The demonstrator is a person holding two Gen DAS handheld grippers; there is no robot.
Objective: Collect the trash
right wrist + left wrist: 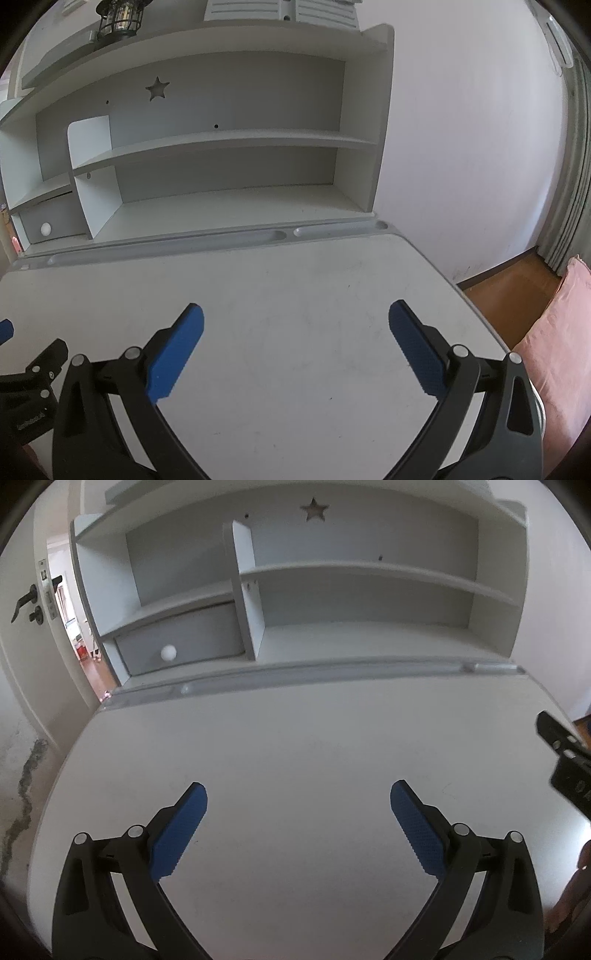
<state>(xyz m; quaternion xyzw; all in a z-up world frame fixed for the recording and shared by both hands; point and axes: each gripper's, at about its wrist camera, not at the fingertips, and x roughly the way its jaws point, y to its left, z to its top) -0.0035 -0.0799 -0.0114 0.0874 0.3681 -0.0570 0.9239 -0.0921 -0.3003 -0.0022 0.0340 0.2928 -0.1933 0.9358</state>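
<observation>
Two hand-held grippers hover side by side over a bare white worktop (pixel 295 738): the left hand-held gripper (pixel 298 799) and the right hand-held gripper (pixel 295 317), each with blue pads spread wide and grasping nothing. No trash shows in either view, neither on the worktop nor on the grey shelf unit (pixel 229 136) behind it, whose drawer (pixel 184 642) is closed. The step in hand looks like a search; sweeping both cameras toward the edges and floor (pixel 517 277) before committing to a reach seems wise.
</observation>
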